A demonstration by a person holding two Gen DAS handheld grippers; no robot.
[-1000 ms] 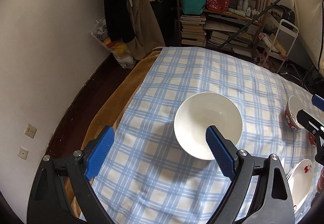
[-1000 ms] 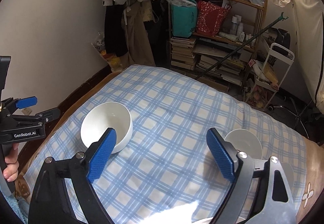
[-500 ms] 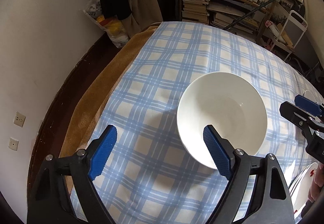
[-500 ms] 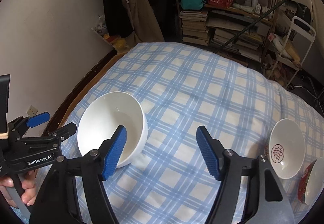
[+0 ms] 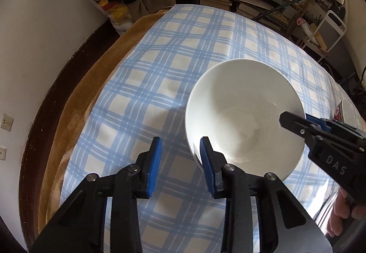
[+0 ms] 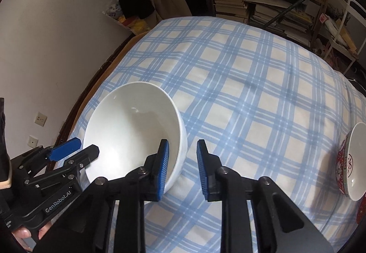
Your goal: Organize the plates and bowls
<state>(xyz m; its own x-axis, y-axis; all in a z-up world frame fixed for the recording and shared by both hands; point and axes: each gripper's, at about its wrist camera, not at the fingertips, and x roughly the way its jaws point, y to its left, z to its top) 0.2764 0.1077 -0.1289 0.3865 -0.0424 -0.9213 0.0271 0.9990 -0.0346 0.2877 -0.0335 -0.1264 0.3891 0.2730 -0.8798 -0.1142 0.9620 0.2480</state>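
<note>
- A white bowl [image 5: 242, 115] sits on a blue-checked cloth [image 5: 173, 65], flanked by two hand-held grippers.
- The left gripper [image 5: 180, 159] straddles the bowl's near-left rim: one pad is inside the bowl against the rim, the other outside over the cloth, well clear of the wall.
- Its jaws have just been closing, with the rim between them, but do not clamp it.
- The right gripper [image 6: 183, 166] straddles the opposite wall, one pad inside the bowl and one just outside.
- Its jaws have also just been closing around the wall; a sliver of cloth shows between the outer pad and the bowl, so they are not clenched on it.
- A red-patterned bowl [image 6: 352, 161] lies tilted well to the right of the right jaws.
</note>
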